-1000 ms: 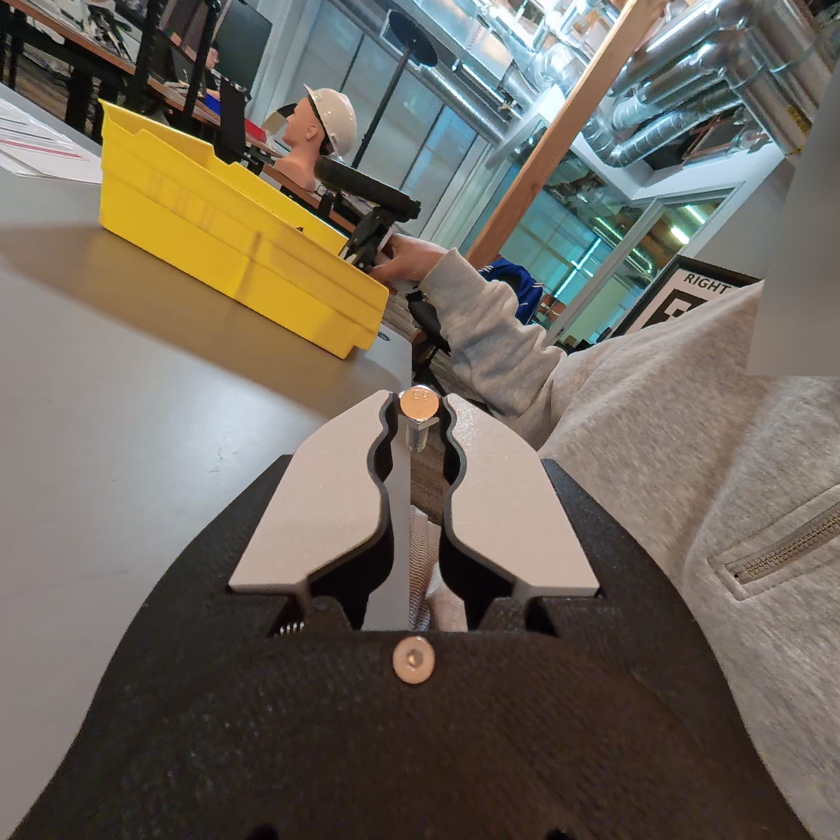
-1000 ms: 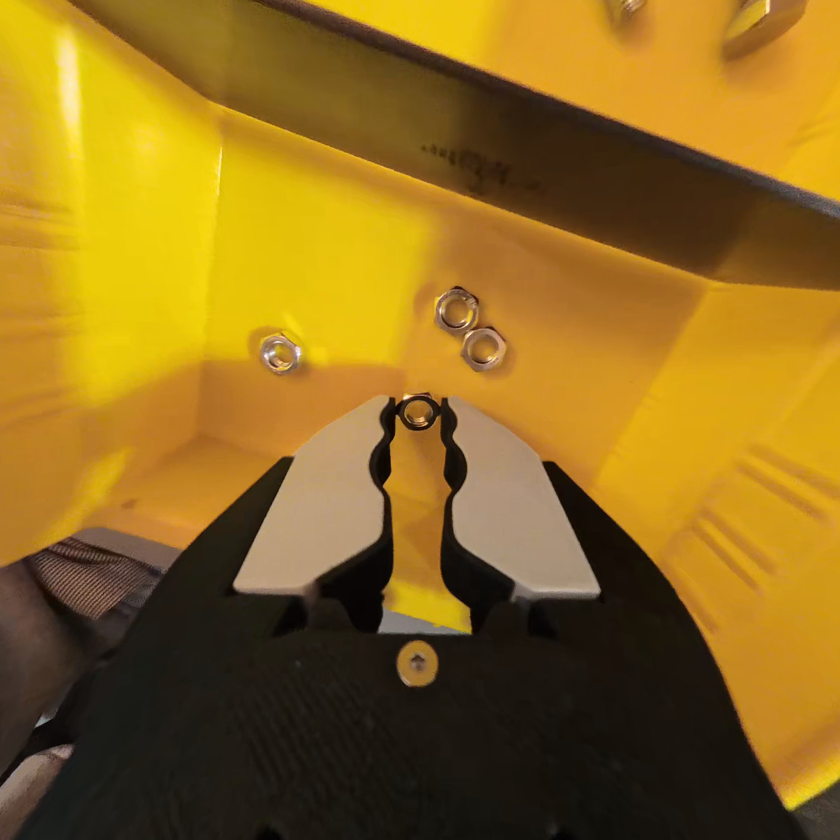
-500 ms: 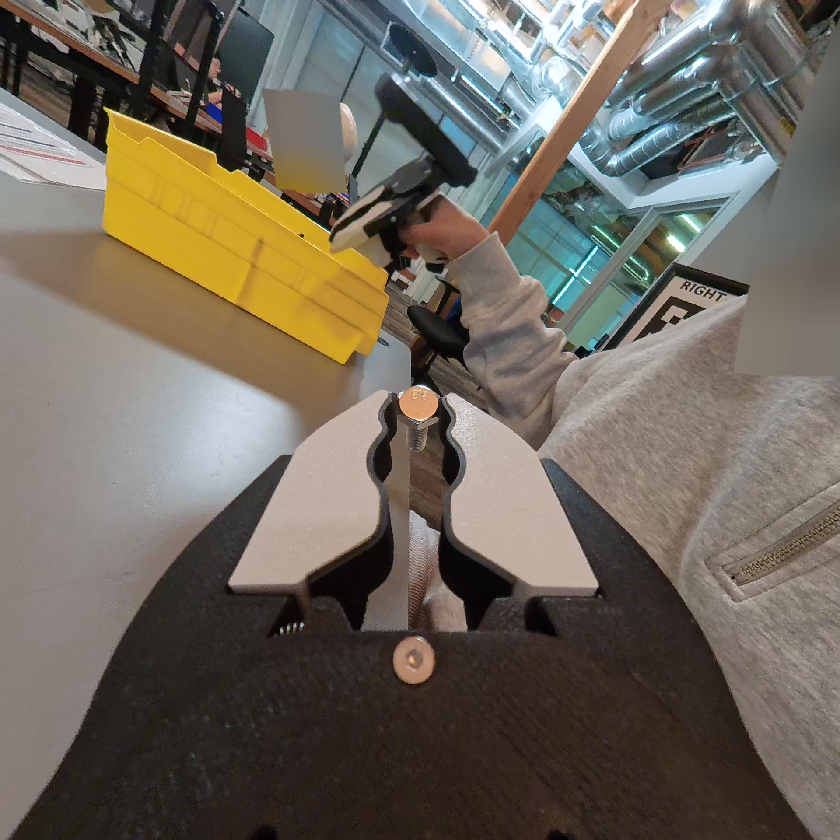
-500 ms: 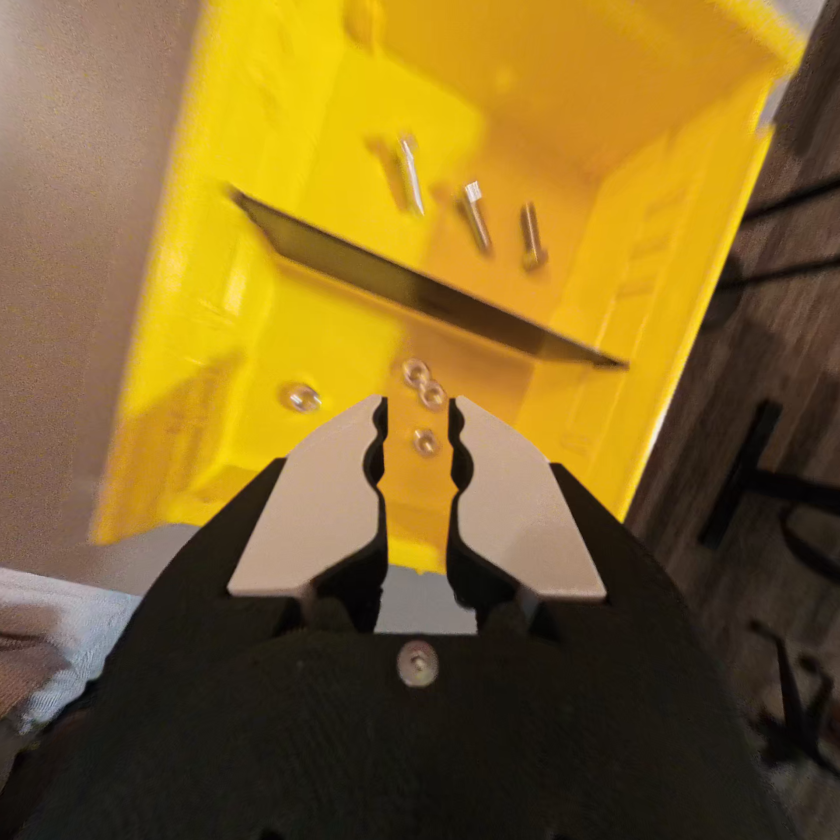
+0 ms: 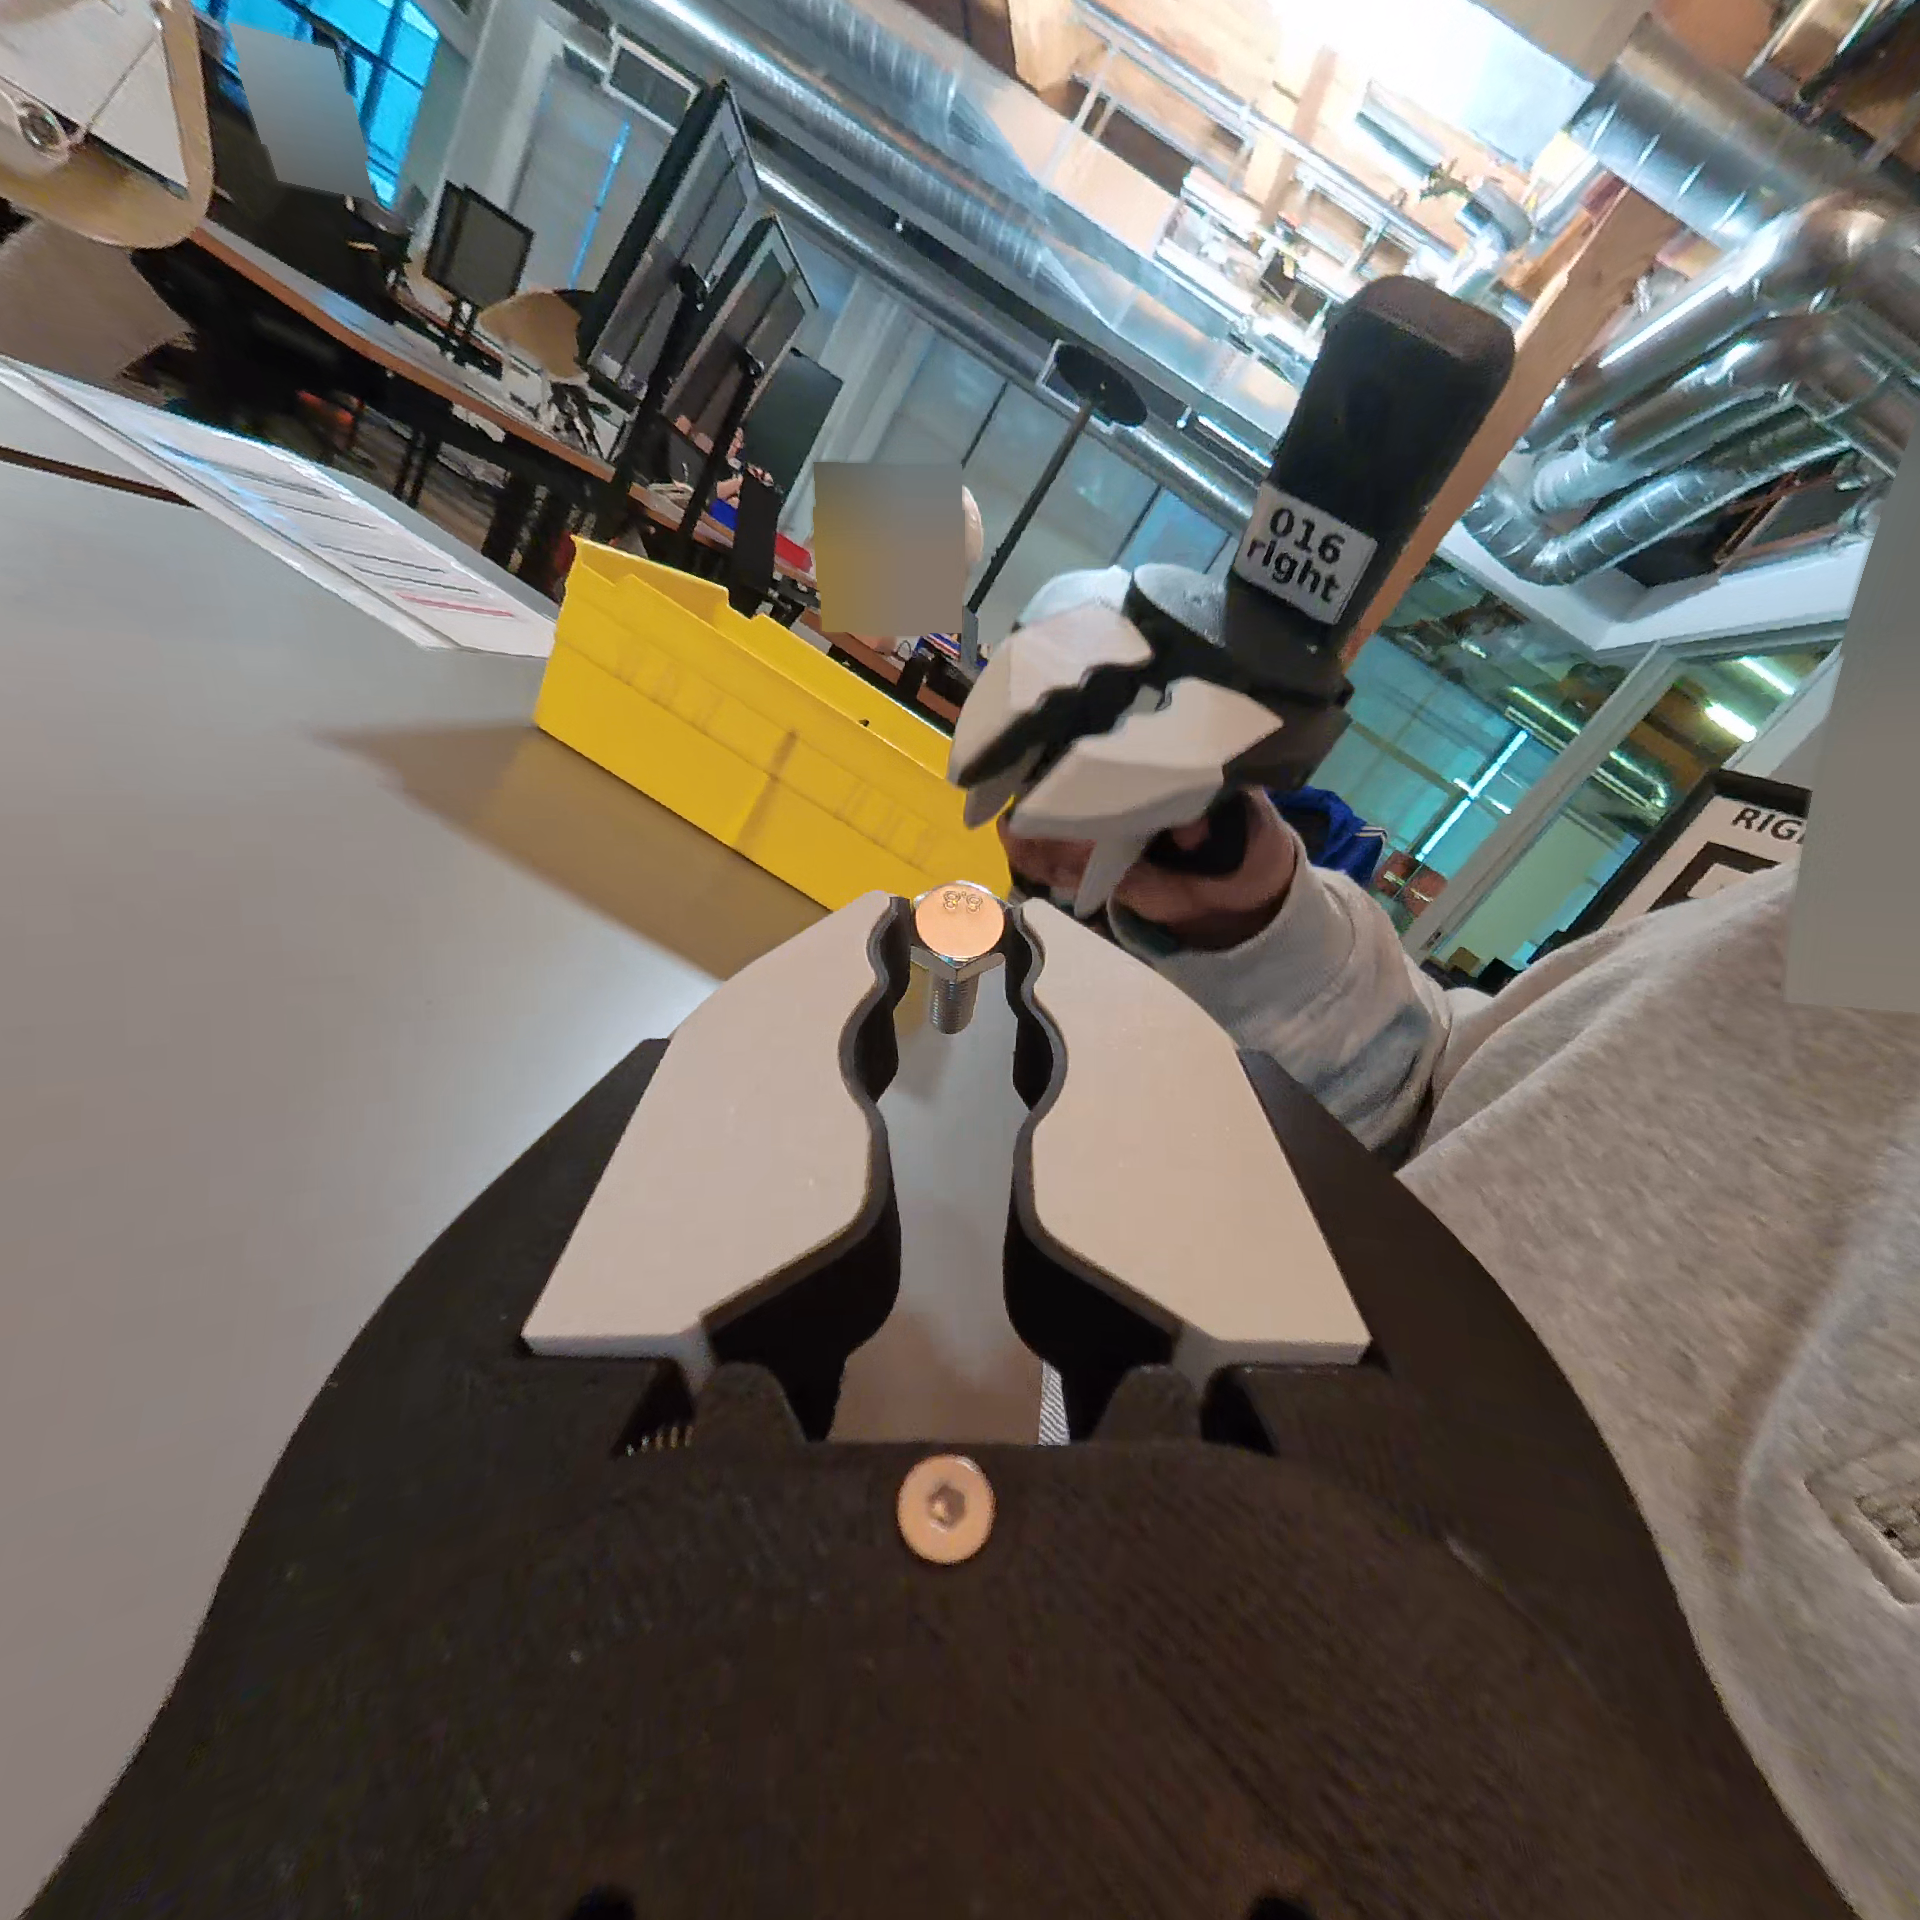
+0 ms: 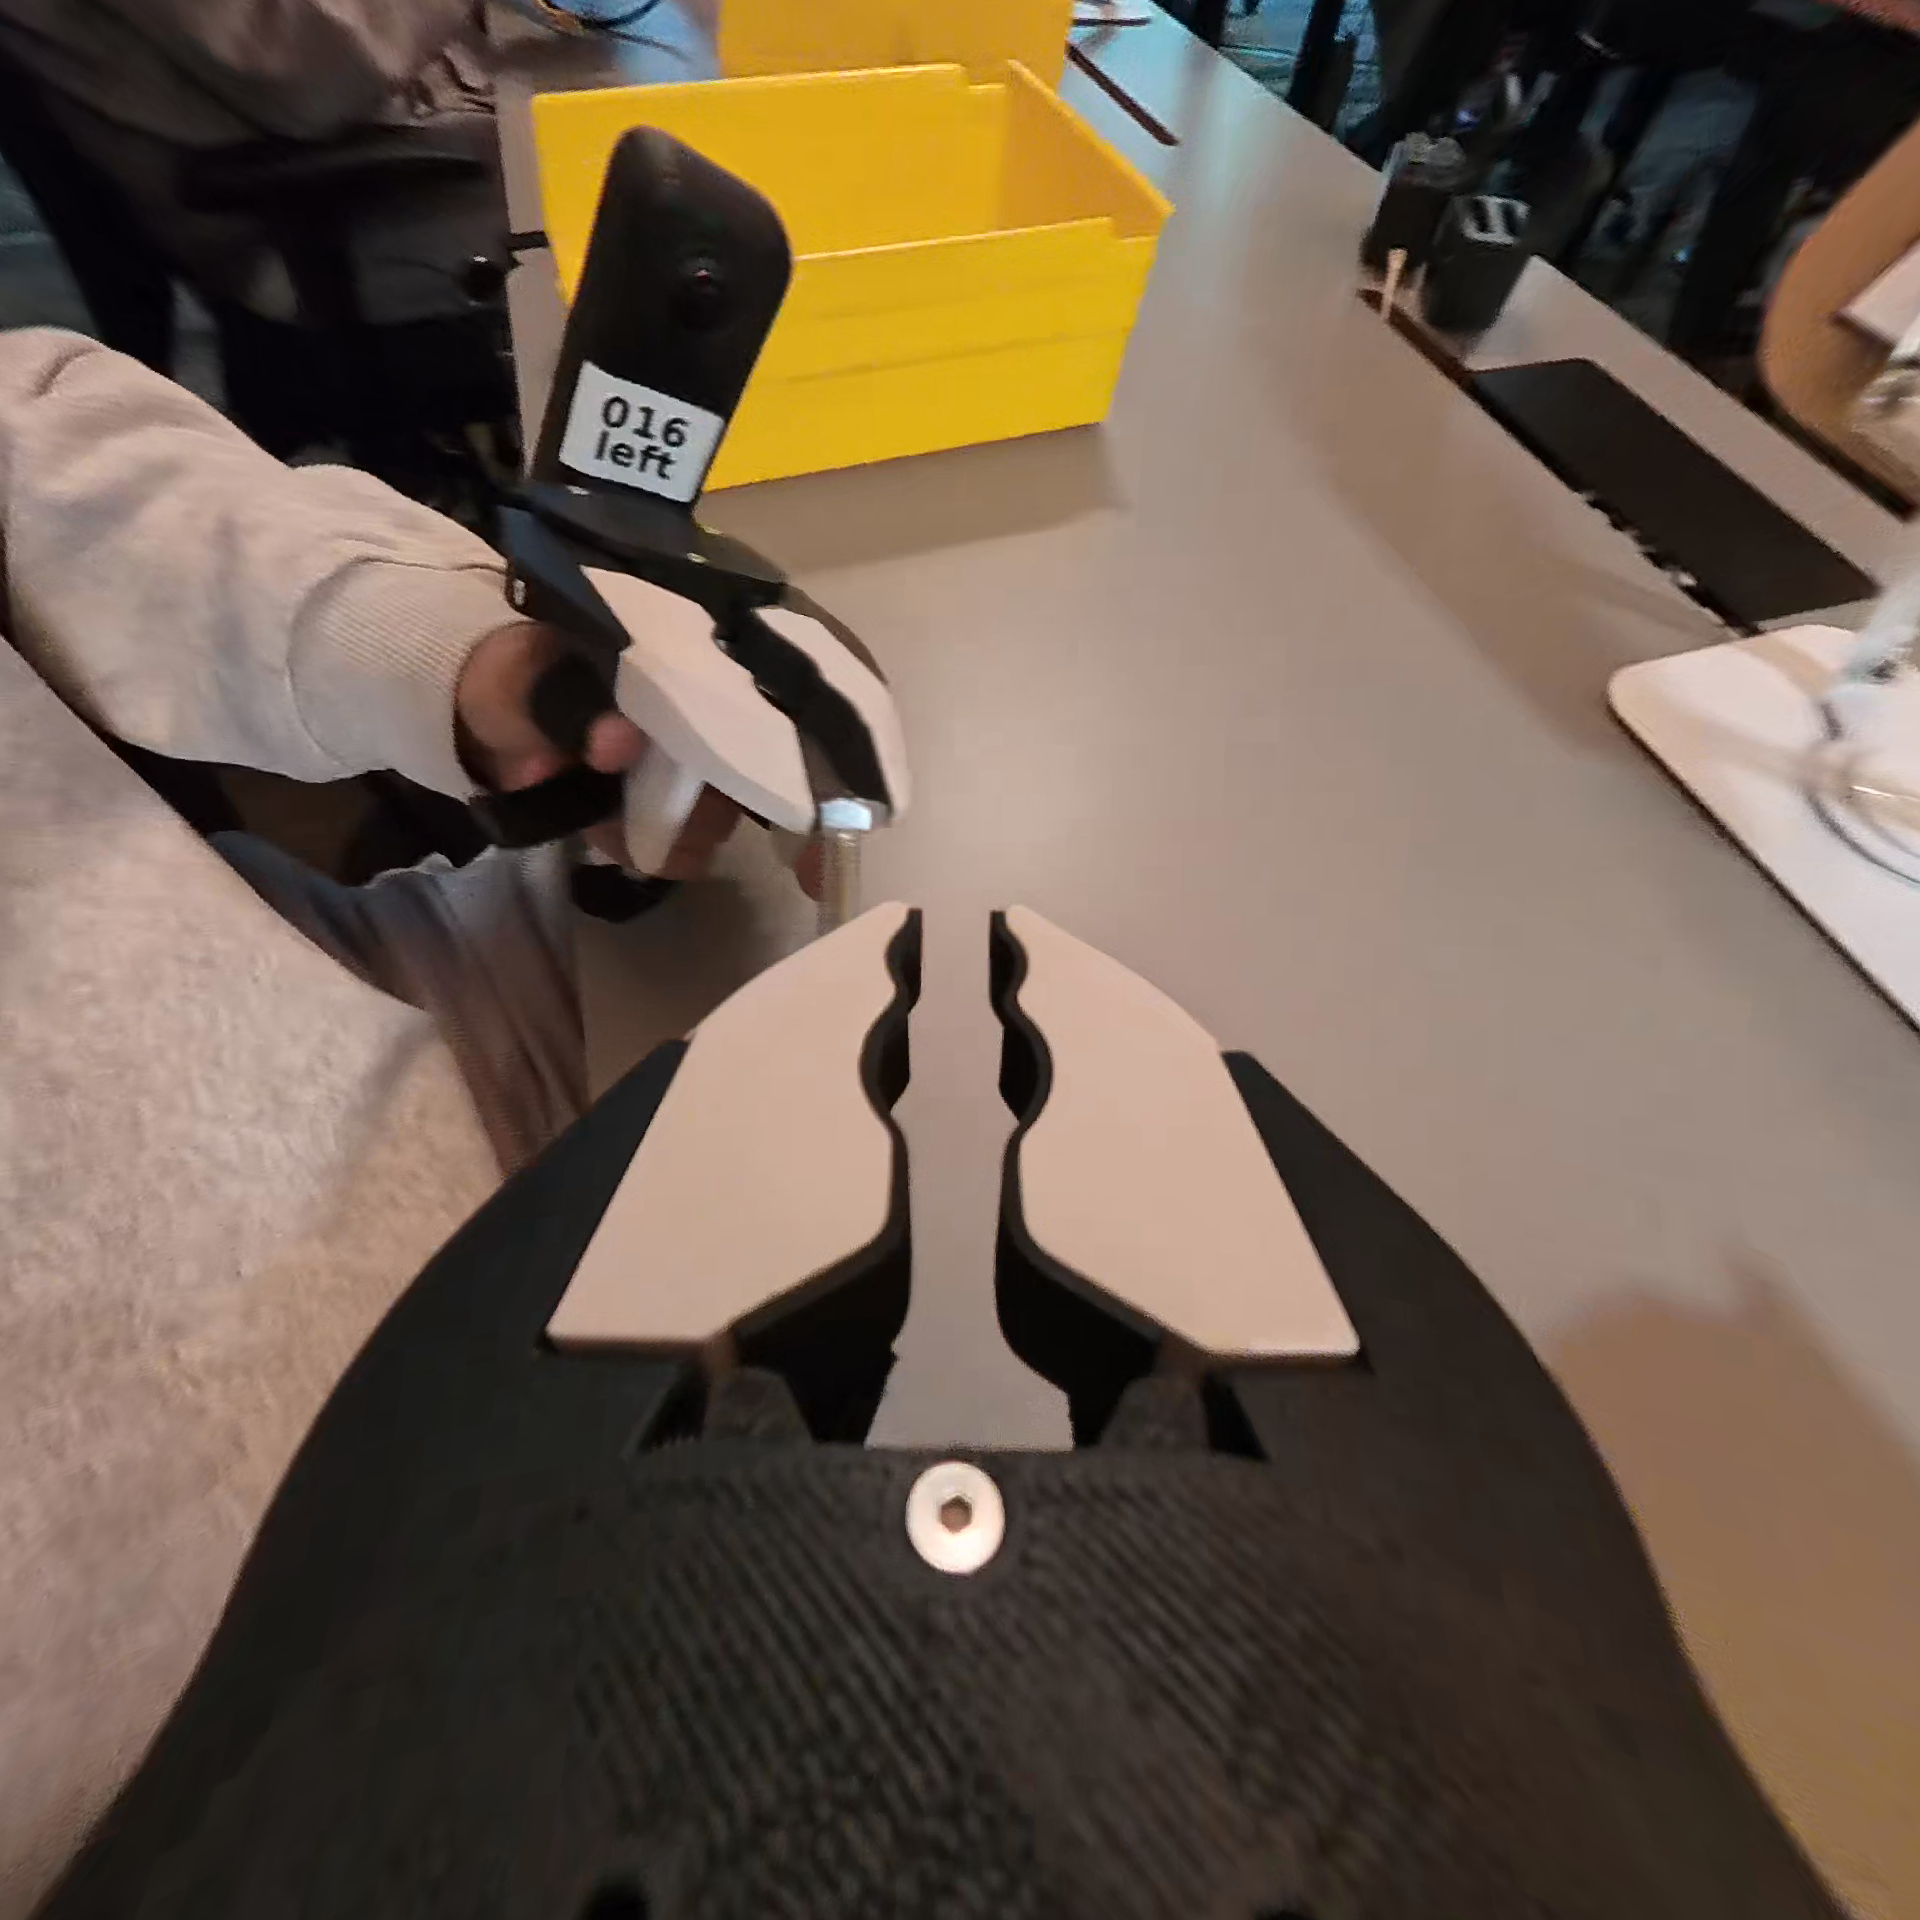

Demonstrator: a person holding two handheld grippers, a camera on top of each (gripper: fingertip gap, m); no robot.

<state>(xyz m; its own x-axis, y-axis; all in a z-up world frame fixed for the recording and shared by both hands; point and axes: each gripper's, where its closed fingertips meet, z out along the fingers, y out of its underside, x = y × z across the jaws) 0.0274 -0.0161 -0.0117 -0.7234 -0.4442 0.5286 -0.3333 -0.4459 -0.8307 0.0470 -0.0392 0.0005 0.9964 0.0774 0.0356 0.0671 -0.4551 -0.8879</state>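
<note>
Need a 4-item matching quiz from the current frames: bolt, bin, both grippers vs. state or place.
Things:
1. silver hex-head bolt
2. yellow plastic bin
3. right gripper
4. left gripper

States or places:
A. nothing between its fingers, narrow gap
B. shut on a fastener
C. standing on the grey table, beyond both grippers
D. clamped by its head, shank pointing down

Pairs: 1-D, 2-C, 3-A, 4-B
</note>
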